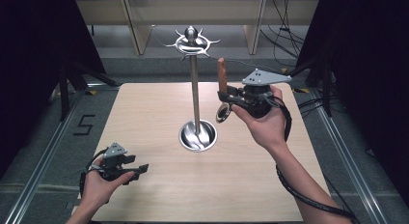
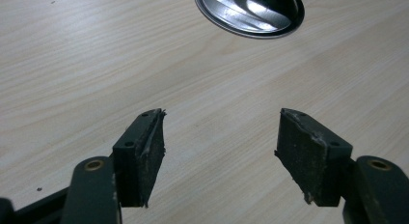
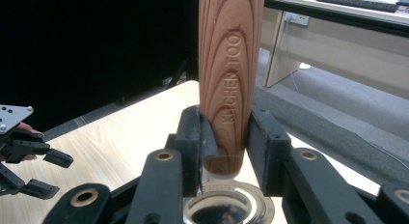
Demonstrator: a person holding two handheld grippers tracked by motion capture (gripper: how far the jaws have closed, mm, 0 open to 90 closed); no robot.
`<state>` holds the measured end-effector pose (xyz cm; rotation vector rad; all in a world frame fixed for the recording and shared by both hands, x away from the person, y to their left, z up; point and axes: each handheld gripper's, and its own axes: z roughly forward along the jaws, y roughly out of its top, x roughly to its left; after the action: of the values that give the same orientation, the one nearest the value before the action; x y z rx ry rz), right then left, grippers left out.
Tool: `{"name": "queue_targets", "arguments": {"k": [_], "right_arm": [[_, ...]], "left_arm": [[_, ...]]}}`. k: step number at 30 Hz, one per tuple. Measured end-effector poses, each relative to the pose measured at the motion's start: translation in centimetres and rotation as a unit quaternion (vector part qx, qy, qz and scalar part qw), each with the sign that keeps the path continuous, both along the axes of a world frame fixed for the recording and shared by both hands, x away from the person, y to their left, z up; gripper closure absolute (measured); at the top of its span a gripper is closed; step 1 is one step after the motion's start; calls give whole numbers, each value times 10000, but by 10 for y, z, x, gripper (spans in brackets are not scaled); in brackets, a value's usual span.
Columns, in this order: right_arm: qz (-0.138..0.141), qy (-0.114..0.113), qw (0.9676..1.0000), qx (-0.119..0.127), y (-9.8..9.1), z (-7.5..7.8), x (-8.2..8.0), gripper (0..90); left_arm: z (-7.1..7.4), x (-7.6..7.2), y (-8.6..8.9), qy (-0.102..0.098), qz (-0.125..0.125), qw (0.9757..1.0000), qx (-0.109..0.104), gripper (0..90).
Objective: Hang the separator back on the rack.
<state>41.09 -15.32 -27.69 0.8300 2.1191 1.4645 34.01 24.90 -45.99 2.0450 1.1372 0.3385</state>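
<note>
My right gripper (image 1: 223, 96) is shut on a kitchen tool with a wooden handle (image 1: 222, 74). It holds the tool upright, just right of the metal stand's pole (image 1: 195, 89). In the right gripper view both pads press the handle (image 3: 230, 64) near its lower end, and a shiny metal ring (image 3: 226, 209) hangs below the jaws. That ring (image 1: 223, 113) also shows under the hand in the high view. The stand has a crown of hooks (image 1: 192, 40) on top and a round dish base (image 1: 197, 135). My left gripper (image 1: 140, 171) sits low at the table's front left, open with nothing between its fingers (image 2: 222, 151).
The light wooden table (image 1: 154, 118) carries the stand at its middle; the dish base (image 2: 251, 11) lies ahead of the left jaws. Dark curtains flank both sides. Desk legs and cables stand beyond the far edge. My left gripper (image 3: 43, 173) appears far off in the right gripper view.
</note>
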Motion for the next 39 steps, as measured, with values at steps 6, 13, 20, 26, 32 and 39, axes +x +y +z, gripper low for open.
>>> {"name": "queue_targets", "arguments": {"k": [6, 13, 20, 26, 32, 39], "right_arm": [[35, -48, 10000, -17, 3, 2, 2, 691], [-16, 14, 10000, -14, 6, 5, 2, 691], [61, -30, 10000, -37, 10, 7, 5, 691], [-37, -42, 10000, -1, 13, 7, 7, 691], [8, 78, 10000, -31, 15, 9, 9, 691], [4, 109, 9999, -69, 18, 9, 13, 691]], "left_arm": [[-2, 0, -2, -73, 149, 9998, -129, 332], [-1, -1, -2, -69, 153, 9997, -149, 332], [-1, 0, -1, -98, 80, 9999, -109, 332], [-1, -1, -1, -73, 92, 9998, -133, 332], [-1, 0, -1, -98, 49, 9999, -90, 332], [-1, 0, -1, -97, 48, 9999, -93, 332]]}}
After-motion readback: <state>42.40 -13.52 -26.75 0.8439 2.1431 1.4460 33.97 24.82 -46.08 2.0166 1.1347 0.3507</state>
